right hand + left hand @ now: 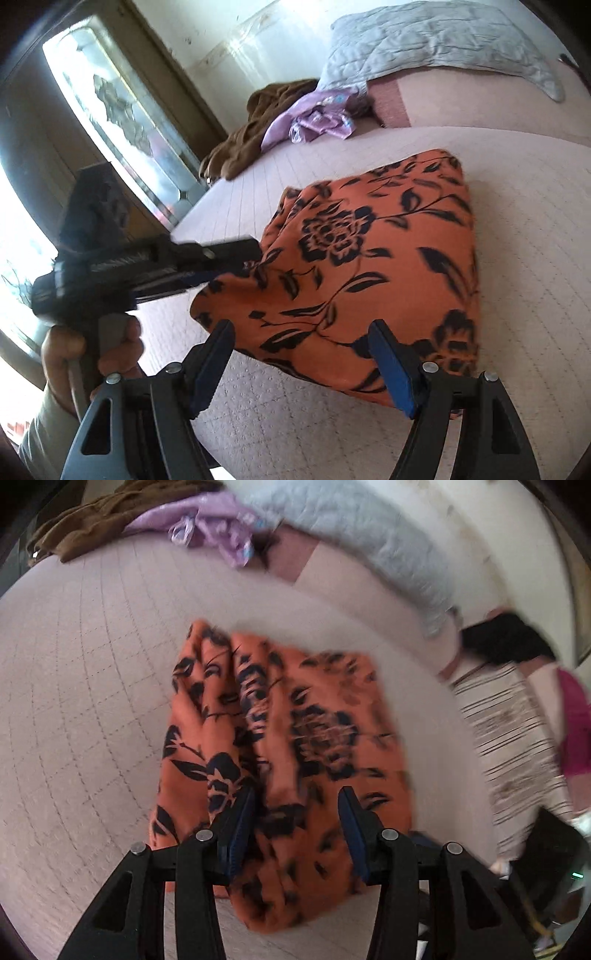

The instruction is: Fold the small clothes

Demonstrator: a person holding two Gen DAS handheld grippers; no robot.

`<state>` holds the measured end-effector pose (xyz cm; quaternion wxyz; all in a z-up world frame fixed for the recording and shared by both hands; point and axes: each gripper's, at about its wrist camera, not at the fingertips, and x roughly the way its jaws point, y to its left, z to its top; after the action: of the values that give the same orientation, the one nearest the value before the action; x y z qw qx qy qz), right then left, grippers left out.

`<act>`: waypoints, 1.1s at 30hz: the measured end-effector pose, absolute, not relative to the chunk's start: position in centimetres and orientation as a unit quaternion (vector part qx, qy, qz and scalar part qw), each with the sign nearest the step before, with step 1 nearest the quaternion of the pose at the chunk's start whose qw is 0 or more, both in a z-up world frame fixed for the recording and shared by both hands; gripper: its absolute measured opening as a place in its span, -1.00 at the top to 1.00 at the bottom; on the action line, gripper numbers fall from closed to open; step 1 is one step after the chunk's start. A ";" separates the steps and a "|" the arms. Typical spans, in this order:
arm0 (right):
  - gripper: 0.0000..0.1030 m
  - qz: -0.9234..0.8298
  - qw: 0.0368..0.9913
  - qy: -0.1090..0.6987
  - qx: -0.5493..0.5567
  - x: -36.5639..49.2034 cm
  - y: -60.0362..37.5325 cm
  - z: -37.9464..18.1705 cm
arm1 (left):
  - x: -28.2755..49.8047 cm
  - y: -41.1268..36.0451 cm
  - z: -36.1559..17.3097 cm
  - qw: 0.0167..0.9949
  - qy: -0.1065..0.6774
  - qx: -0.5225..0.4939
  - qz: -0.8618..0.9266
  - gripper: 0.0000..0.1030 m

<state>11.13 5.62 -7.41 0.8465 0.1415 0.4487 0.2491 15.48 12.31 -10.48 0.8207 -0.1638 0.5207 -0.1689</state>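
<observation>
Orange garment with dark floral print (373, 266) lies on the bed (524, 295), on a pale quilted cover, roughly folded with bunched pleats along its left side.

My right tongs (301, 363) stand wide open just above the garment's near edge; the blue pads (391, 369) straddle the cloth without pressing on it. Nothing is held there.

My left tongs (297, 834) sit part open over the near end of the same garment (280, 746). Cloth lies between the blue pads (240, 827), the left one against a fold, but this view is blurred and I cannot tell whether they grip it. From the right wrist view the left tongs (243, 258) reach in from the left, tips at the garment's left edge, and my left hand (92, 350) is wrapped round the handle.

Far end of bed: a brown garment (243, 136) heaped at the far left corner, a lilac cloth (317, 118) crumpled just beside it, and a grey quilted pillow (436, 40) beyond. A glass door panel (122, 110) stands left of the bed.

To the right of the bed, in the left wrist view, a striped rug (513, 746) lies on the floor.
</observation>
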 end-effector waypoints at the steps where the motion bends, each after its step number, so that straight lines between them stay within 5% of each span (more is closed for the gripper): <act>1: -0.51 0.248 0.847 0.448 0.144 11.3 5.3 -7.4 | 16.0 12.0 -11.1 0.817 0.534 -0.155 -0.154 0.07; 18: -0.51 0.254 0.838 0.443 0.192 10.7 1.2 -8.0 | 15.4 13.0 -9.2 0.848 0.501 -0.148 -0.095 0.07; 33: -0.51 0.257 0.833 0.448 0.197 11.1 1.3 -8.1 | 16.9 13.7 -11.4 0.795 0.567 -0.175 -0.129 0.07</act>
<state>11.08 1.29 -8.10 0.8335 0.1968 0.4478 0.2570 16.94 13.70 -11.36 0.7948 -0.1751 0.5666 -0.1288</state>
